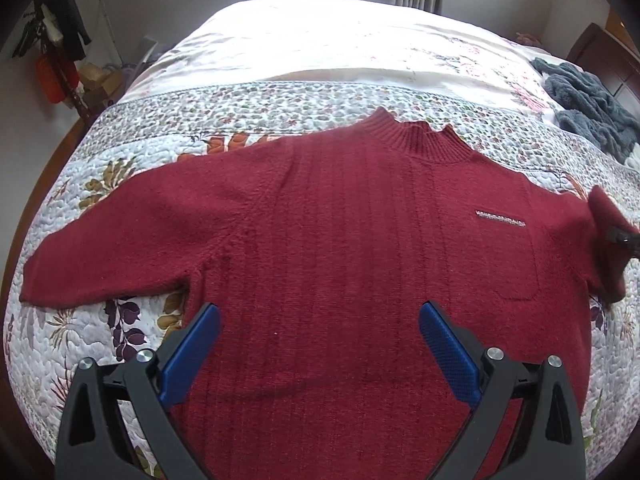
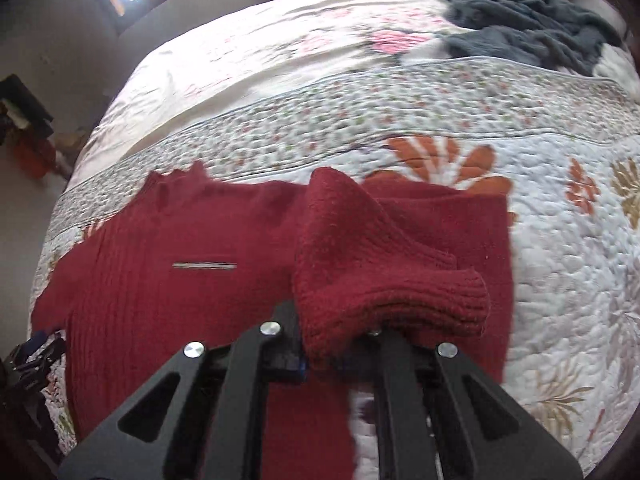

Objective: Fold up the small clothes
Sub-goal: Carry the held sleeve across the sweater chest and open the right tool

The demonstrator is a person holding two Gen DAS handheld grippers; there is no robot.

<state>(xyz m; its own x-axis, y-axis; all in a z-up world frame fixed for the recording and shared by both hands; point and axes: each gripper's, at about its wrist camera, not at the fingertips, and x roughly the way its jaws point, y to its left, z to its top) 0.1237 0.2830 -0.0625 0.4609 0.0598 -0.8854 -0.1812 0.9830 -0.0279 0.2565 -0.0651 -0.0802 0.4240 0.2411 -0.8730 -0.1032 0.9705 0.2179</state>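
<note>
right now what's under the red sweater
The red sweater lies on a flowered quilt that shows all around it. The quilt beneath its body is covered. The right gripper lifts one cuff off the bed.

Dark red knit sweater (image 1: pixel 340 232) lies flat, front up w/ collar far side (one sleeve cuff (image 2: pixel 394 304) lifted).

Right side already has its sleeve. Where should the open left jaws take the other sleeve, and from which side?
Probably at the cuff end of the flat left sleeve of the red sweater. That sleeve lies stretched straight out on the quilt, nothing on it, so come from beyond the cuff, low along the bed, and pinch both layers. The left gripper hangs open over the hem; the right gripper holds its cuff.
</note>
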